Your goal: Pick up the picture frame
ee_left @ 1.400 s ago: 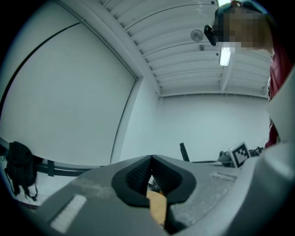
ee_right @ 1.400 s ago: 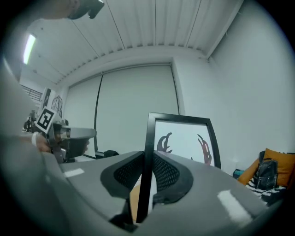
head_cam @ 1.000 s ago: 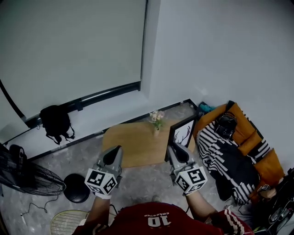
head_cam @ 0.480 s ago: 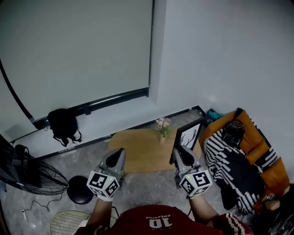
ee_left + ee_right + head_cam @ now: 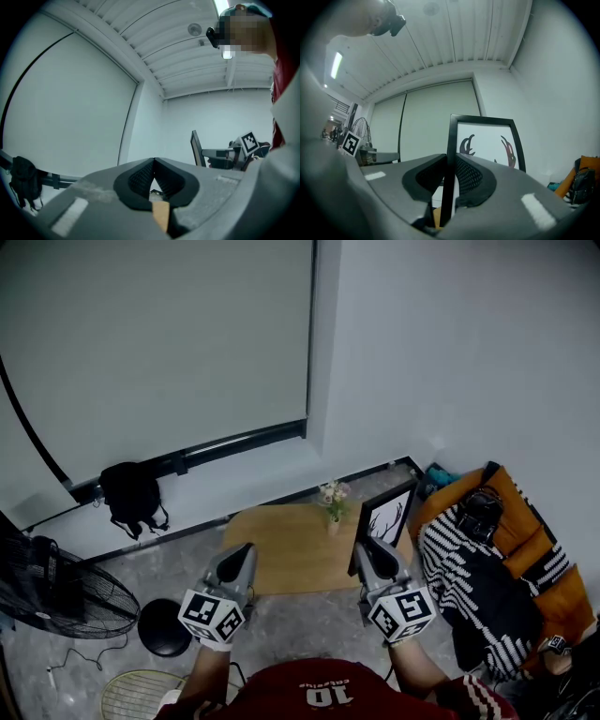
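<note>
The picture frame (image 5: pixel 386 517) has a black border and a white print of antlers. It stands upright at the right edge of the low wooden table (image 5: pixel 281 549). My right gripper (image 5: pixel 367 547) is shut on its left edge. In the right gripper view the black frame (image 5: pixel 487 140) rises between the two pads, with the right gripper (image 5: pixel 449 161) closed on it. My left gripper (image 5: pixel 236 557) hovers at the table's near left side, a little way from the frame. In its own view the left gripper (image 5: pixel 153 161) has its tips together and holds nothing. The frame (image 5: pixel 194 147) shows there edge-on at the right.
A small vase of flowers (image 5: pixel 331 498) stands on the table just left of the frame. An orange chair (image 5: pixel 525 540) piled with striped cloth is at the right. A black bag (image 5: pixel 131 493), a fan (image 5: pixel 56 592) and a round black base (image 5: pixel 161 626) are at the left.
The view has shifted and both grippers sit slightly lower right in it. The right gripper keeps its hold on the frame. Over the last half second nothing visibly moved.
</note>
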The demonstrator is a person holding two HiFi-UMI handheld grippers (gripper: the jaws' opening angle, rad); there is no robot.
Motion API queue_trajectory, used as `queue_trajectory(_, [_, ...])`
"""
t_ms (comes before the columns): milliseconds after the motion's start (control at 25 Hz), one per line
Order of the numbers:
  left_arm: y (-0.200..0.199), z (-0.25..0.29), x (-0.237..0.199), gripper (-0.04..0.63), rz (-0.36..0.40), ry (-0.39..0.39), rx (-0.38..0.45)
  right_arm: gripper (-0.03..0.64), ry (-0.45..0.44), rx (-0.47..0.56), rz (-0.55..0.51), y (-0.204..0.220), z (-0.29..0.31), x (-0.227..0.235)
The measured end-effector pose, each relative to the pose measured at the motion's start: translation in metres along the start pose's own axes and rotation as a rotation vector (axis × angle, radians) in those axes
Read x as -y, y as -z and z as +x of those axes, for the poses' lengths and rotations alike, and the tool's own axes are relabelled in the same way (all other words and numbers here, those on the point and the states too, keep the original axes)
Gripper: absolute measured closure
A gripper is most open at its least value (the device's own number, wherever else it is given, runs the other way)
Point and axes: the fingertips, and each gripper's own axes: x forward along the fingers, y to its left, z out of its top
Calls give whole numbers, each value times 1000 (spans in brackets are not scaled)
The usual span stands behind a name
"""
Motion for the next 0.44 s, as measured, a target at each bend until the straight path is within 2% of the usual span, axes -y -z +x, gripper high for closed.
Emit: queue_trajectory(440, [-4, -4, 2, 592, -4, 3, 8, 557, -3, 1, -9, -6, -4, -6])
